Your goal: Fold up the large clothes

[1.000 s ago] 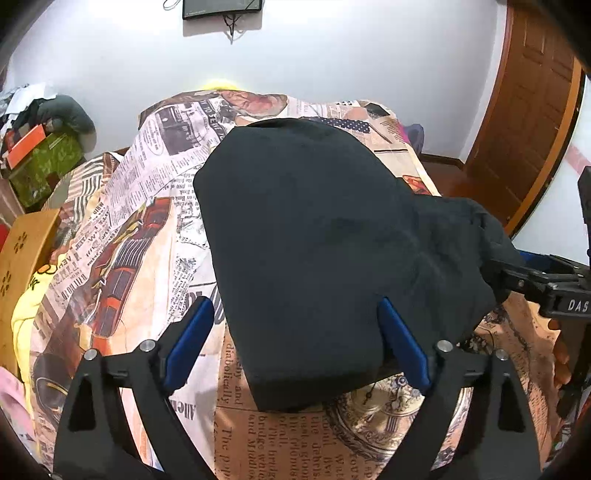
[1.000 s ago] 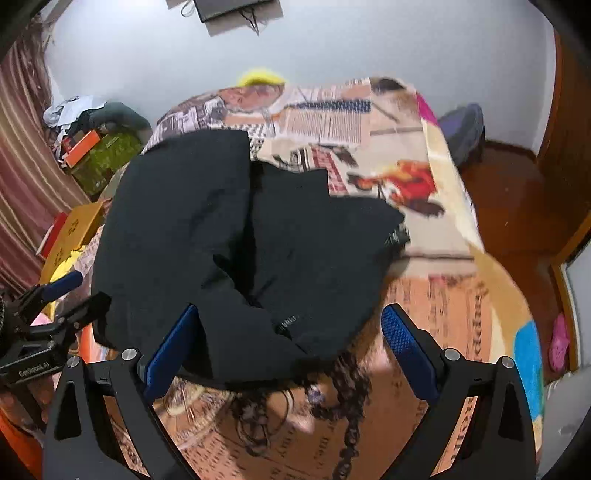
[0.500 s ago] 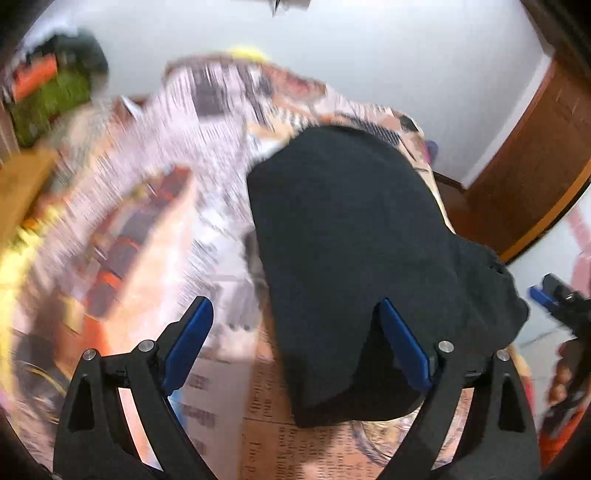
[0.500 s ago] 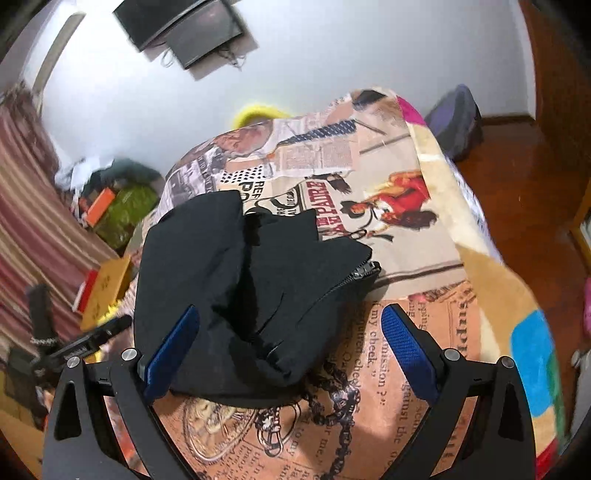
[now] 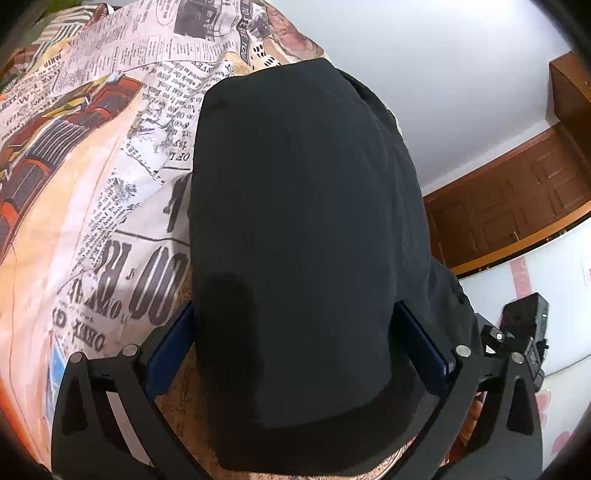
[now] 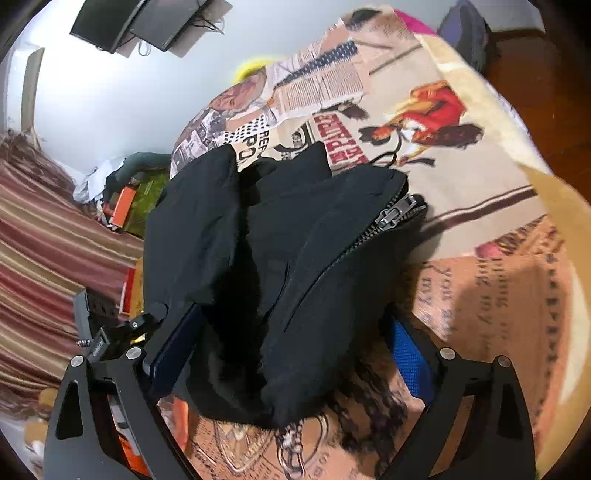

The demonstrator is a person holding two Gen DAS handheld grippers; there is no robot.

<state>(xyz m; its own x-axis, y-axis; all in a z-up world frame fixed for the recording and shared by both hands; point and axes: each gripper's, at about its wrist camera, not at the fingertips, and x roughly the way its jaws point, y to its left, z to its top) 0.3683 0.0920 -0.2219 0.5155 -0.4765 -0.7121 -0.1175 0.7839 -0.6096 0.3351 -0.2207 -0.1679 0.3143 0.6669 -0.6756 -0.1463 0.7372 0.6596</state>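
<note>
Across the whole work surface lies a bedspread (image 5: 110,177) printed with newspaper text, red cars and a figure in red; it covers the bed to both edges. On top of it, centre of both views, sits the black jacket (image 5: 306,221), folded into a compact bundle with a smooth rounded top panel. From the right wrist view the bundle shows a folded flap on the right side with a metal zipper (image 6: 391,218) running along its edge, slider near the far end. A deep crease divides the left panel from the zippered flap.

Left gripper (image 5: 295,343): fingers spread wide, blue pads straddling the near end of the bundle, one on each side. Pads sit just beside or against the cloth; cannot tell whether they press it. Nothing pinched.

Right gripper (image 6: 291,354): fingers likewise wide apart, left pad against the bundle's near left edge, right pad just beside the flap's near corner. No cloth pinched.

Past the bed's left edge: striped curtain (image 6: 44,236), an orange box (image 6: 122,206). Wall-mounted dark screen (image 6: 147,22) above. Wooden door (image 5: 517,206) beyond the bed's right side.
</note>
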